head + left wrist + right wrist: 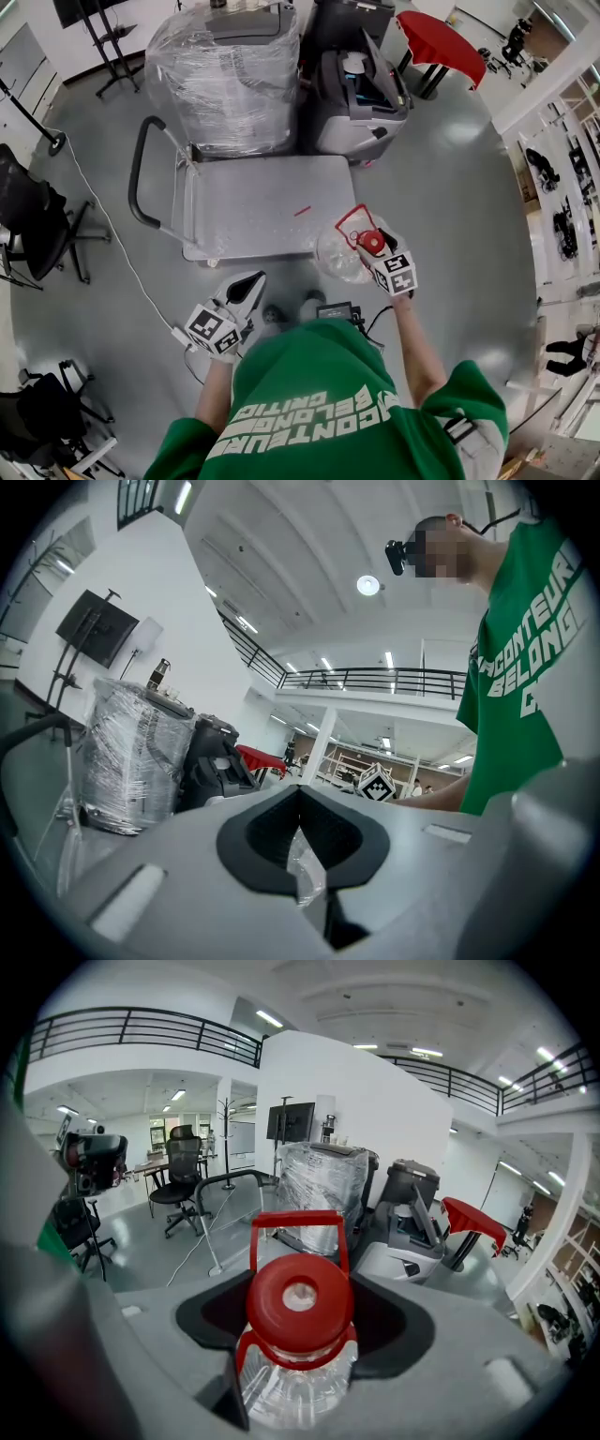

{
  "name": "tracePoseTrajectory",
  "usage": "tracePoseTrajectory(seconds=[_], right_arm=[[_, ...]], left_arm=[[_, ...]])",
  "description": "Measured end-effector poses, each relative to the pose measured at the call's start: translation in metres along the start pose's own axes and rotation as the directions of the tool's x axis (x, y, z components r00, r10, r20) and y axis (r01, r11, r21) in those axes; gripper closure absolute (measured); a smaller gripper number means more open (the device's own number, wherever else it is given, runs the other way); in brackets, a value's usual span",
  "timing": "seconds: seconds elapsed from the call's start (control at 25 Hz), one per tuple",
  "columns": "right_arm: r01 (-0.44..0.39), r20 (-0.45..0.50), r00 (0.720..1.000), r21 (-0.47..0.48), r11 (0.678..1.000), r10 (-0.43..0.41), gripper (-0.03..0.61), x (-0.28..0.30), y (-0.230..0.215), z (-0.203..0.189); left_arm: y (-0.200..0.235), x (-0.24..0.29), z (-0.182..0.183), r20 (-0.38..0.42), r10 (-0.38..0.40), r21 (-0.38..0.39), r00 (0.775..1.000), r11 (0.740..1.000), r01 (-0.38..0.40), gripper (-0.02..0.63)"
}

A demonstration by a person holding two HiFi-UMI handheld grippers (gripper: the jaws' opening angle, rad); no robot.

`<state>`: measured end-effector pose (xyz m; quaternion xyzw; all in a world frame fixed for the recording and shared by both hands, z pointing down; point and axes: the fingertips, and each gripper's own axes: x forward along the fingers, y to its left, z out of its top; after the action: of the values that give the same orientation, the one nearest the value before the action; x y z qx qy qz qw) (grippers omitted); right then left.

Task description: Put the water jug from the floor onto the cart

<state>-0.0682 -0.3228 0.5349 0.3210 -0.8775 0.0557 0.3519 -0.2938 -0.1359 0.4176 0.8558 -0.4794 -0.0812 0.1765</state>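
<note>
The water jug [336,253] is clear plastic with a red cap [372,243] and a red carry handle [354,218]. It hangs just off the cart's near right corner. My right gripper [377,249] is shut on its neck, and in the right gripper view the cap [300,1302] fills the gap between the jaws [300,1330]. The cart [253,202] is a flat grey platform with a black push handle [136,178] on its left. My left gripper [247,287] is low at the left, shut and holding nothing [300,841].
A shrink-wrapped machine [225,75] and a grey printer-like unit [361,94] stand behind the cart. A small red item [302,210] lies on the deck. A black chair [33,220] is at the left. A white cable [112,244] and a black box [337,309] lie on the floor.
</note>
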Motion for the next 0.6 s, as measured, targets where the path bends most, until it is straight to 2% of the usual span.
tracePoseTrajectory(seconds=[0.36, 0.6], right_arm=[[-0.071, -0.03, 0.997, -0.033, 0.997, 0.07, 0.281, 0.057, 0.005, 0.019], [-0.144, -0.074, 0.987, -0.064, 0.987, 0.14, 0.281, 0.102, 0.009, 0.027]], left_arm=[[0.034, -0.013, -0.001, 0.0, 0.089, -0.028, 0.996, 0.996, -0.089, 0.603], [0.063, -0.007, 0.016, -0.001, 0.155, -0.031, 0.988, 0.987, -0.155, 0.603]])
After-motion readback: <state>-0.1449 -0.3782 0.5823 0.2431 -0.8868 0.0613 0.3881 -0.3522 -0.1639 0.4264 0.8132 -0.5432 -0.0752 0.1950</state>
